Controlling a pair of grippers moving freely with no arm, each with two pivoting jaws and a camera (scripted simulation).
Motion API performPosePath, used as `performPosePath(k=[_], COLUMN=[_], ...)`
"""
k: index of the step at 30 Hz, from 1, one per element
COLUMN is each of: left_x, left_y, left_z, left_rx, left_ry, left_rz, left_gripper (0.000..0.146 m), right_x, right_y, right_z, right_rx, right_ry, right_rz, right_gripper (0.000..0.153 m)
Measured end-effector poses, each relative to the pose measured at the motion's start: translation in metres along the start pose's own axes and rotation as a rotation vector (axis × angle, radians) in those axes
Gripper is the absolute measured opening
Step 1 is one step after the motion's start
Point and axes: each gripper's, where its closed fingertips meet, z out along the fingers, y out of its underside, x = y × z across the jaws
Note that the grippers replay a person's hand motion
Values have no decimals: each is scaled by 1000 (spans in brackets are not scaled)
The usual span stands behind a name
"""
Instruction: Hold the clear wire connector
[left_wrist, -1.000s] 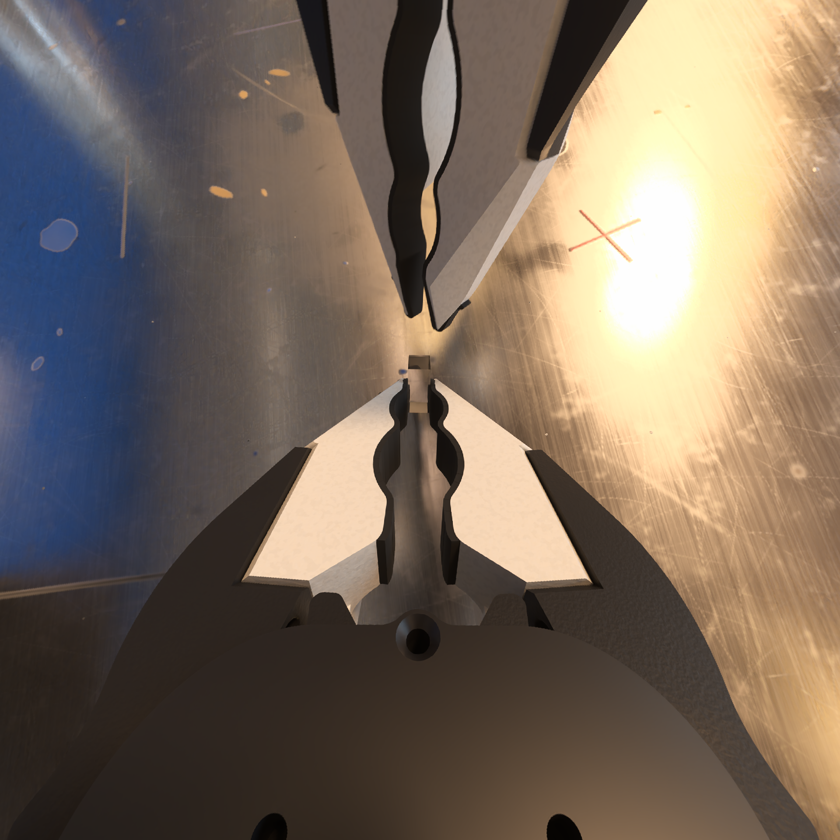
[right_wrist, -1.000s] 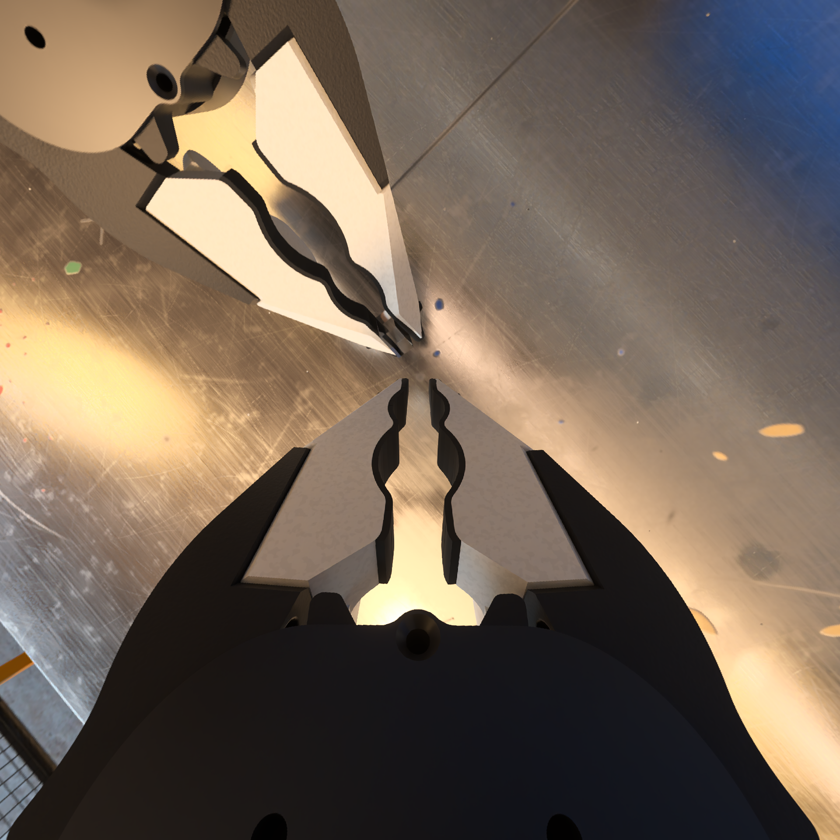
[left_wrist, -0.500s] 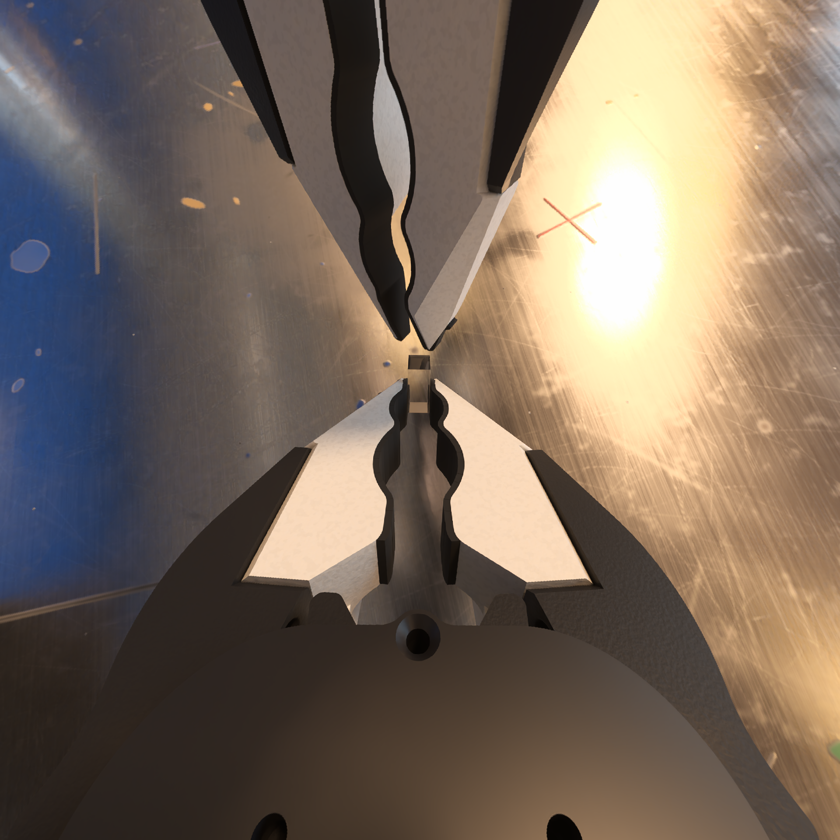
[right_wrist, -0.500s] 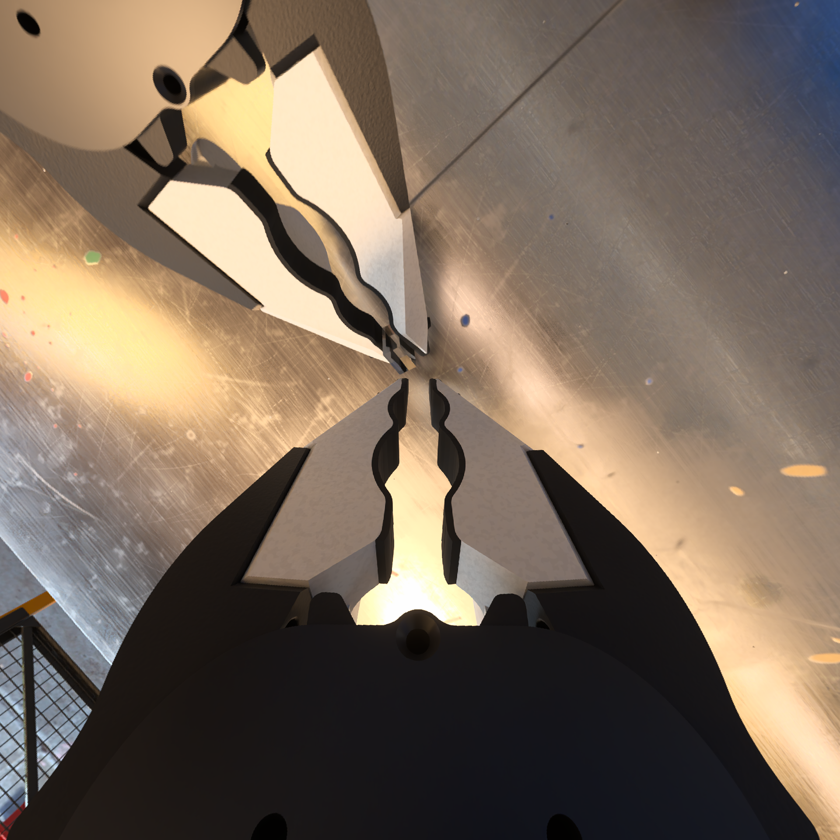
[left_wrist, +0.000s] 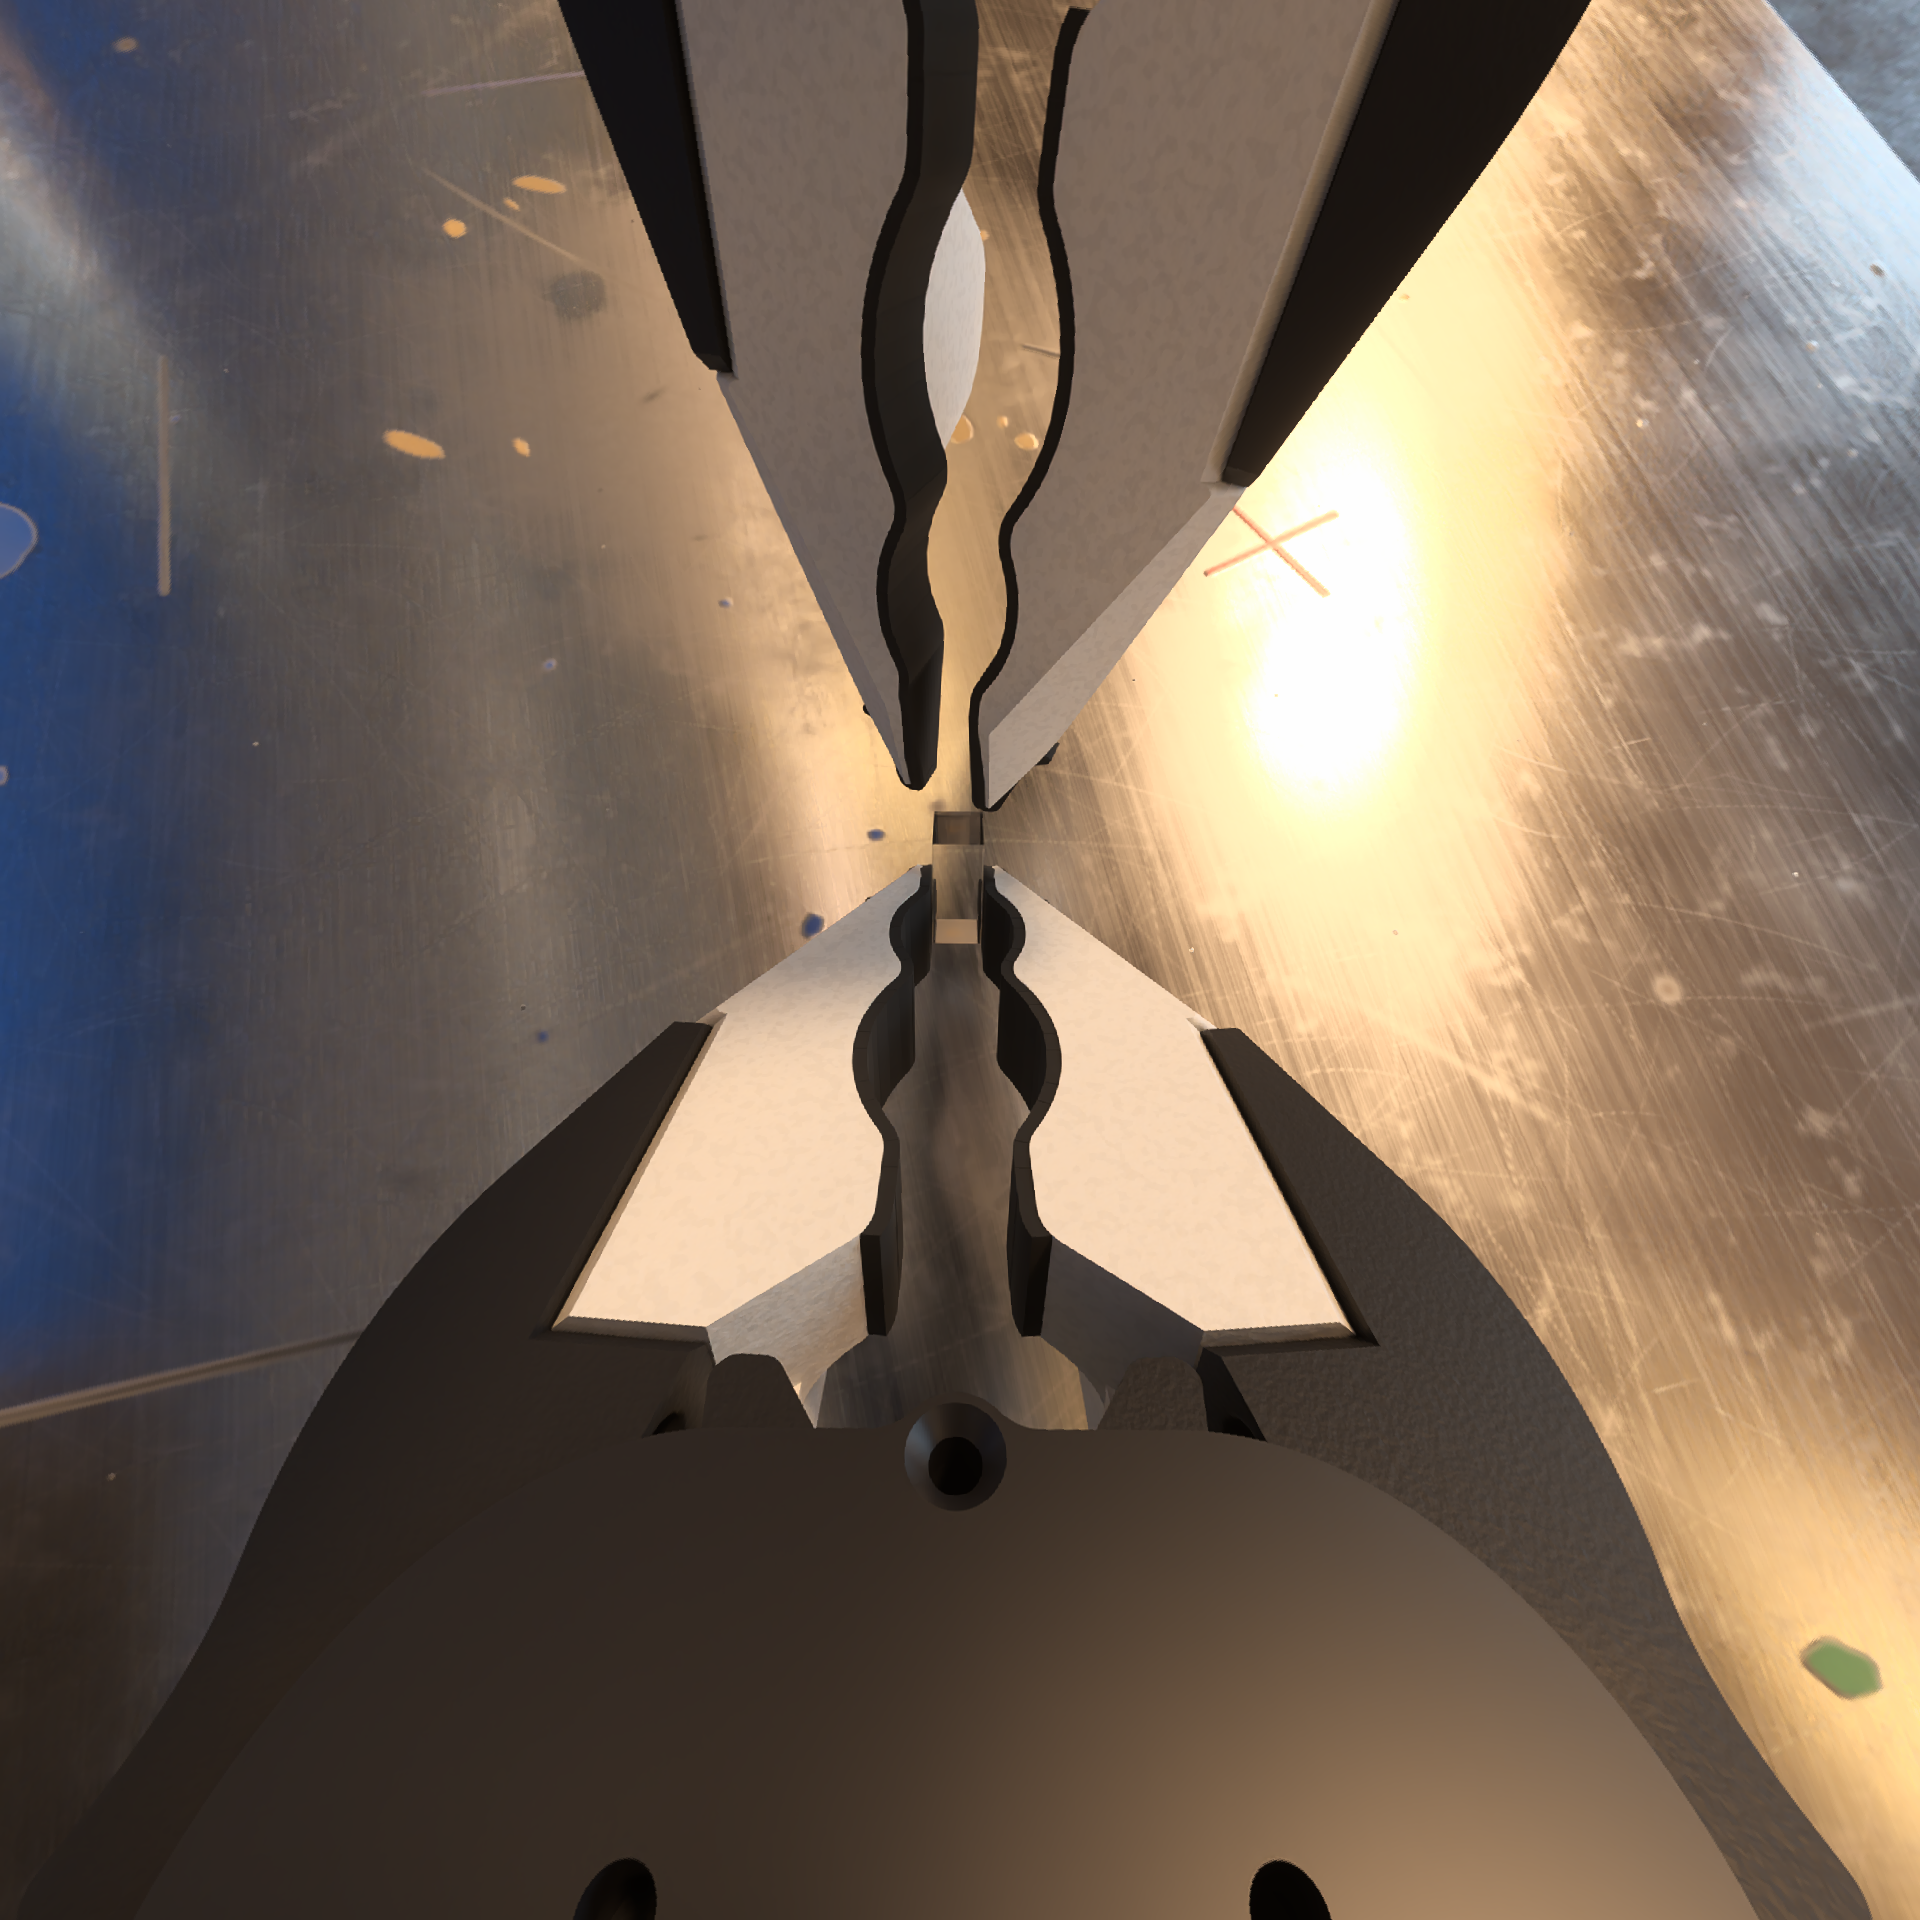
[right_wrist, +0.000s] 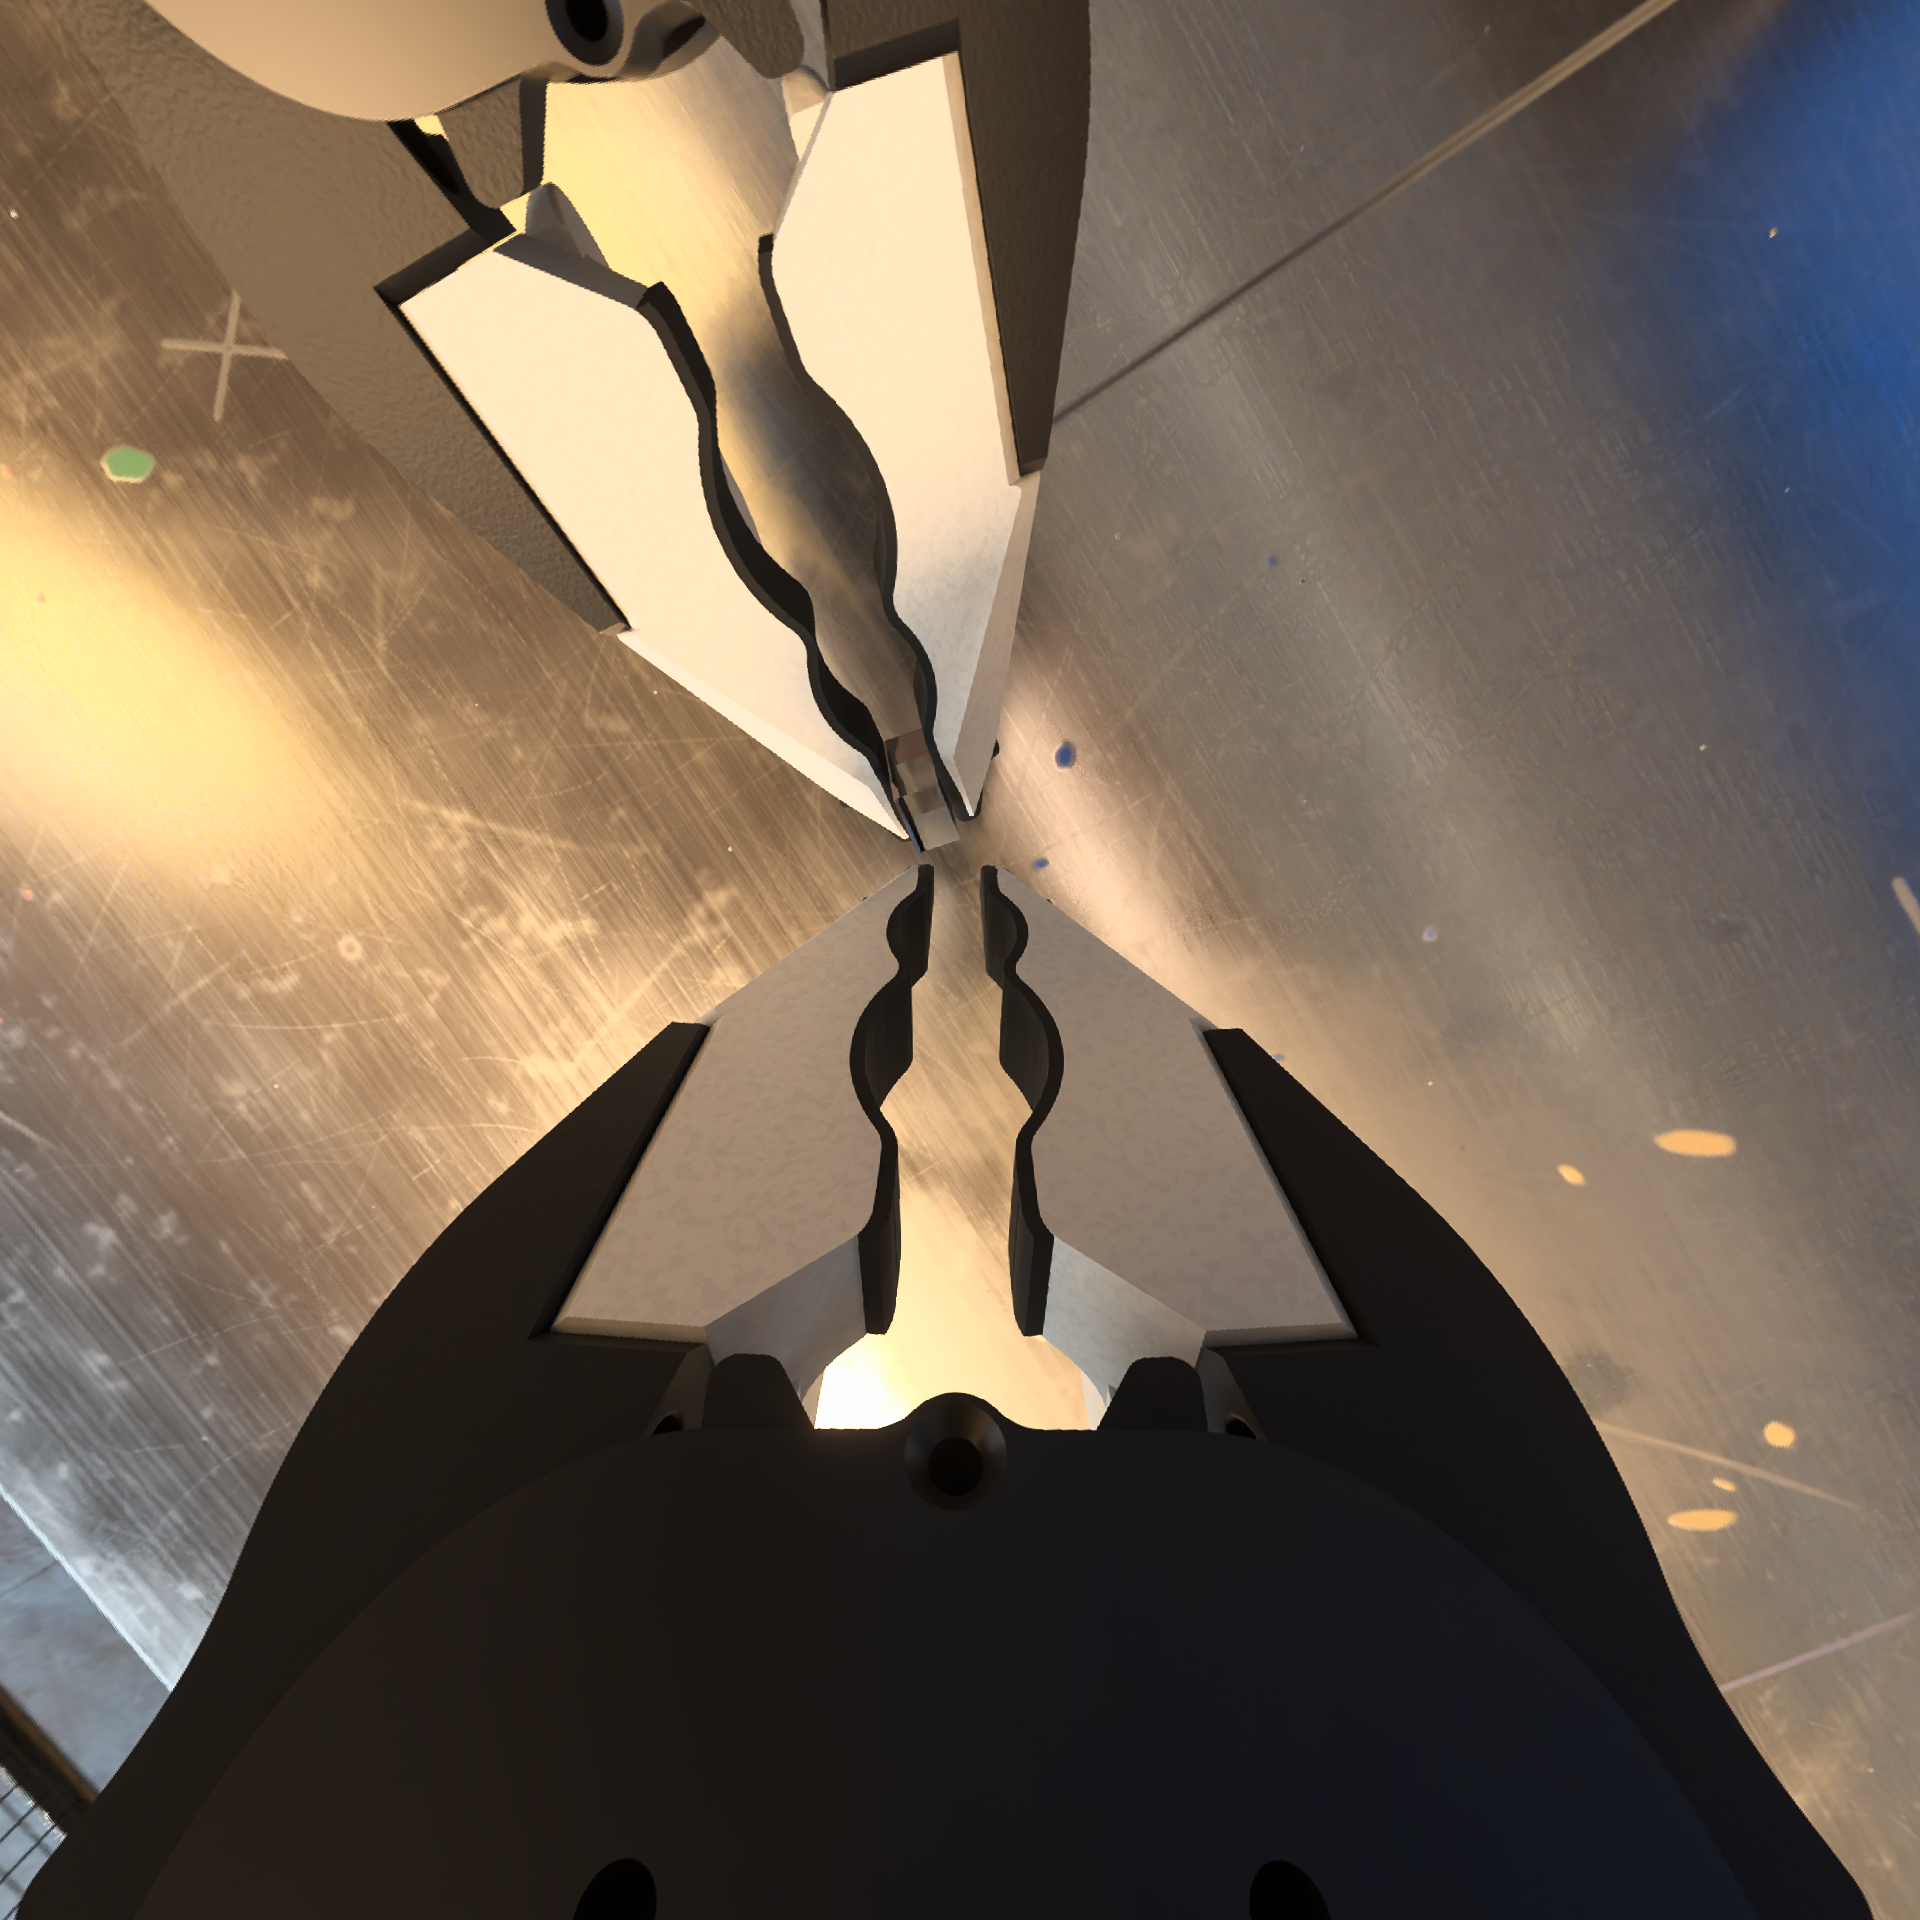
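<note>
Connector: the clear wire connector (left_wrist: 957, 883) is a tiny see-through block, pinched between the tips of the left gripper.
Hard to see: it is so clear that only its edges show. Its back half sits between the finger pads; its front end sticks out past the tips.
Left gripper: the left gripper (left_wrist: 955, 883) has its two fingers squeezed onto the connector. In the right wrist view the connector (right_wrist: 920, 781) shows as a small glassy bit at those tips (right_wrist: 930, 805).
Right gripper: the right gripper (right_wrist: 956, 881) points at the connector, just beside it. Its fingers have a thin gap between them with nothing in it. I cannot tell if it touches the connector.
Table: the metal table (left_wrist: 1558, 935) lies behind the connector. It is scratched, with paint spots and a bright glare.
Cross: a thin red cross mark (left_wrist: 1273, 553) sits to the right of the connector.
Cut off: both gripper bodies run off the picture edges.
</note>
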Motion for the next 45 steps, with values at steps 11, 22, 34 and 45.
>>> performPosePath(k=[11,22,34,45], left_x=[-1,1,0,-1], left_y=[0,-1,-3,-2], left_z=[1,5,6,7], left_rx=[0,-4,-2,-7], left_ry=[-7,-23,-19,-29], left_rz=[-1,17,2,5], left_gripper=[8,8,8,8], right_x=[1,0,2,1], right_y=[0,0,10,9], right_z=[-5,-2,-10,0], right_rx=[35,-25,-28,-72], right_ry=[8,-26,-19,-73], right_rz=[-34,-44,-50,-63], right_gripper=[6,1,9,9])
